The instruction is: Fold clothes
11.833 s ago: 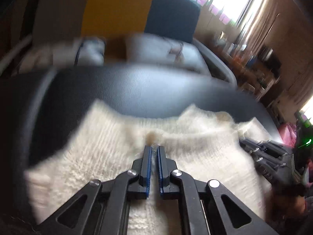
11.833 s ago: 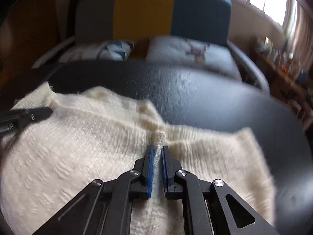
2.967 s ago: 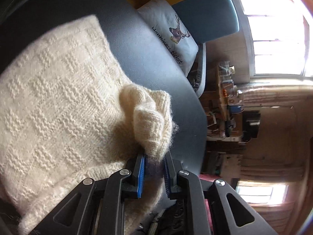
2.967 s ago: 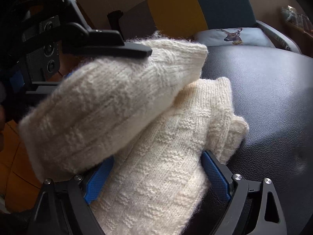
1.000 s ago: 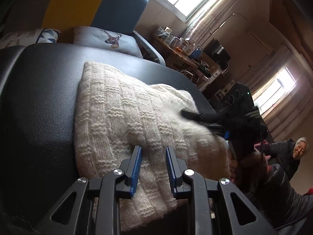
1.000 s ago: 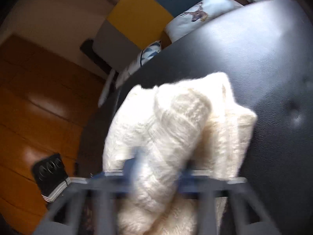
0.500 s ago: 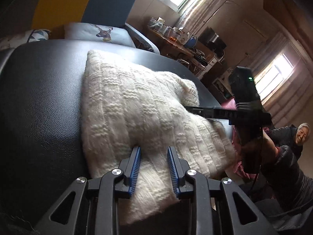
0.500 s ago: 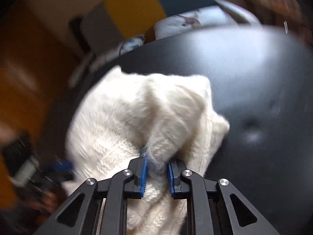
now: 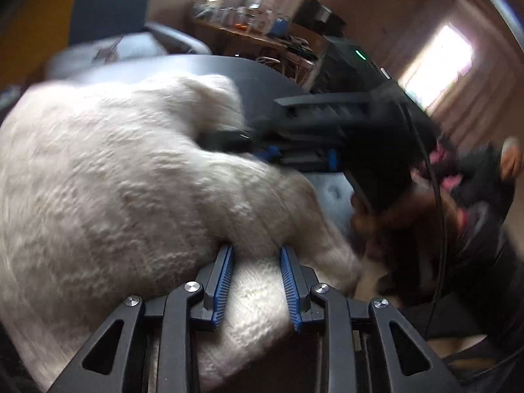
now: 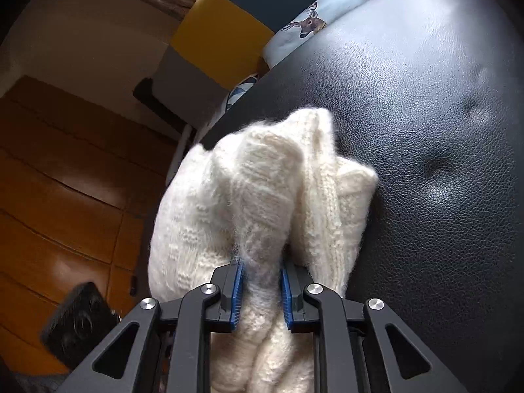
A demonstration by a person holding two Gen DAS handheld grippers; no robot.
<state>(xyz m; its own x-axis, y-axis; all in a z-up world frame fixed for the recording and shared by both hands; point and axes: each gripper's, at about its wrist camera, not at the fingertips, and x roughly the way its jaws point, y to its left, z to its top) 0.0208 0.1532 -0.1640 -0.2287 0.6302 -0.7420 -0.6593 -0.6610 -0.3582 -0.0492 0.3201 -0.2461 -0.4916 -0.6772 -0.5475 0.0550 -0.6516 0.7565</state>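
A cream knitted sweater is bunched into a thick wad over the black leather ottoman. In the left wrist view my left gripper has a fold of it wedged between the blue pads, which stand partly apart around the thick knit. My right gripper comes in from the right, its tips buried in the wad. From the right wrist camera, the right gripper is shut on a bunched ridge of the sweater, which rises in folds over the ottoman's left edge.
A chair with a yellow, teal and grey back and a deer cushion stands behind the ottoman. Wooden floor lies to the left, with a dark blurred object low down. A seated person and a cluttered table are on the right.
The sweater lay folded flat a second ago; now it is gathered into a raised wad. The right gripper has come in close to the left and holds a thicker bunch.
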